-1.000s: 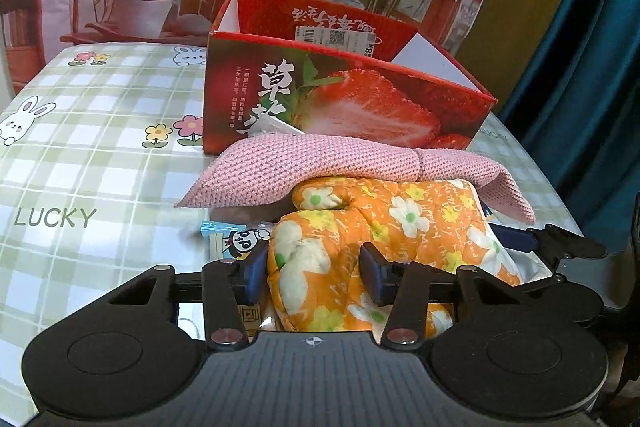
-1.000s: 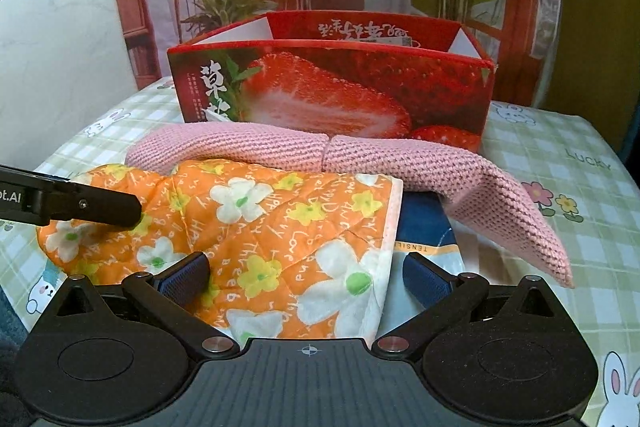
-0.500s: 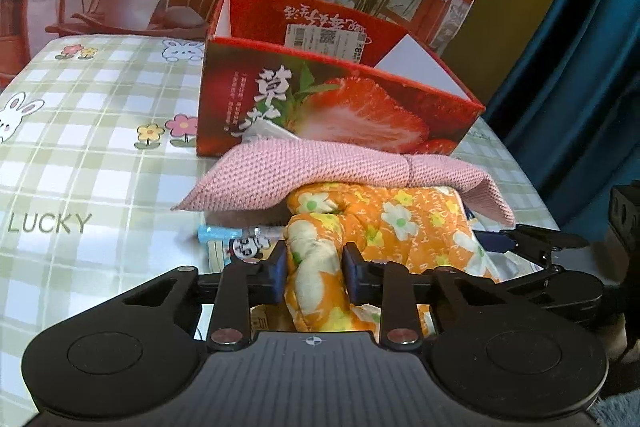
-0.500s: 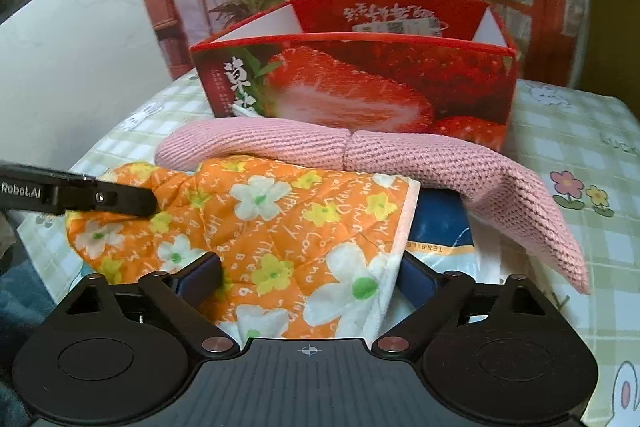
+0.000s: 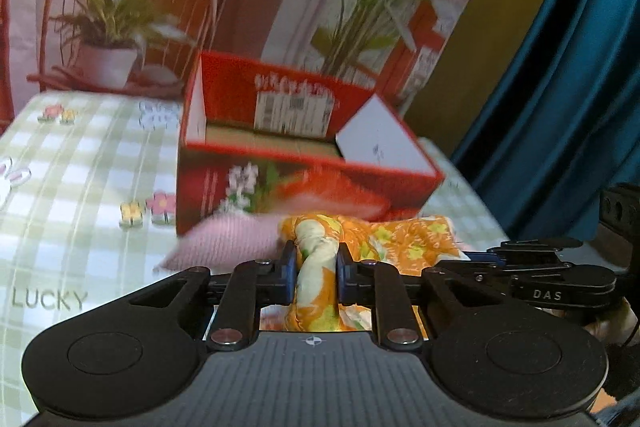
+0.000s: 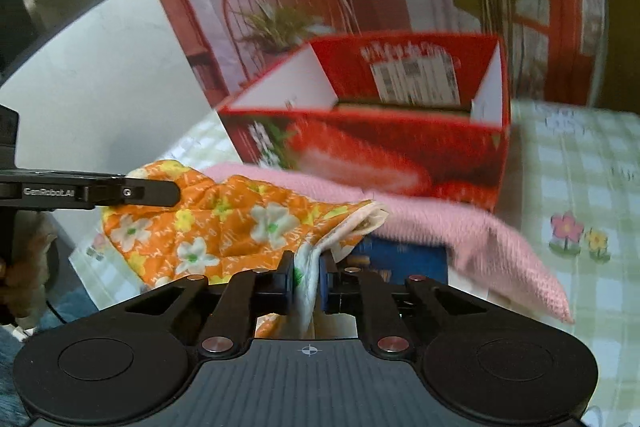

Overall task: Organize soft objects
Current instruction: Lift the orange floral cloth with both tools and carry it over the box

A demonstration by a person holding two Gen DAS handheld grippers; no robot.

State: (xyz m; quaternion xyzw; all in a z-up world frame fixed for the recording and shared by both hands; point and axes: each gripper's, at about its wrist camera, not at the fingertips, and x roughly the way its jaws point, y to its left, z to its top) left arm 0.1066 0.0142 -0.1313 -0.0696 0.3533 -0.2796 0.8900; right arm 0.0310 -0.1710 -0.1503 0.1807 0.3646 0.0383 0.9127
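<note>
Gripping a bunched fold of the orange quilted oven mitt with white and yellow flowers (image 5: 316,263) in the left gripper (image 5: 317,277), its jaws having just been closing and now standing narrow with the blue pads pressing the padded cloth from both sides. Pinching the mitt's white-edged hem at the other end in the right gripper (image 6: 307,283), whose jaws have just been closing from wide down to almost touching, with only the thin fabric between them. Hanging stretched between the two tools, the mitt sagging a little in the middle in the right wrist view, with the left gripper's black finger reaching in from the left edge onto its far corner. Lying just behind and partly under the mitt, a long pink knitted cloth (image 6: 460,227), draping over a dark blue packet (image 6: 404,257) on the green-and-white checked tablecloth with flower and rabbit prints (image 5: 72,187). Standing just beyond the pink cloth, an open red cardboard box printed with a large strawberry (image 5: 304,187), flaps raised, a white barcode label (image 5: 294,109) stuck on its inner back wall. Hanging behind the table, a printed backdrop with a wire chair and potted plants (image 5: 120,11), and to the right of it a teal curtain (image 5: 560,87). Blurring much of both views.
</note>
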